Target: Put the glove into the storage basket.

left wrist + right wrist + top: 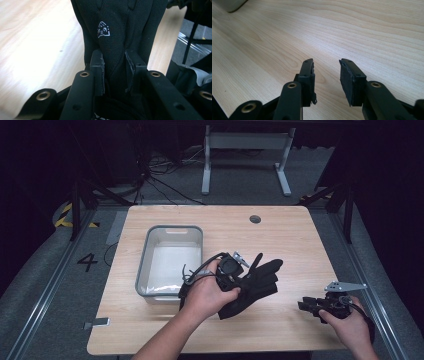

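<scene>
Glove (255,285) in left tool (113,66), perhaps lifted; right tool (327,71) agape near table (280,235) edge

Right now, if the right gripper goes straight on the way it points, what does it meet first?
Probably the black glove in the left gripper; the right gripper points left along bare tabletop, though depth is unclear.

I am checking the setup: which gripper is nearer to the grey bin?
Left. The left gripper, shut on the black glove, is beside the grey bin's near right corner; the right gripper rests open far right.
</scene>
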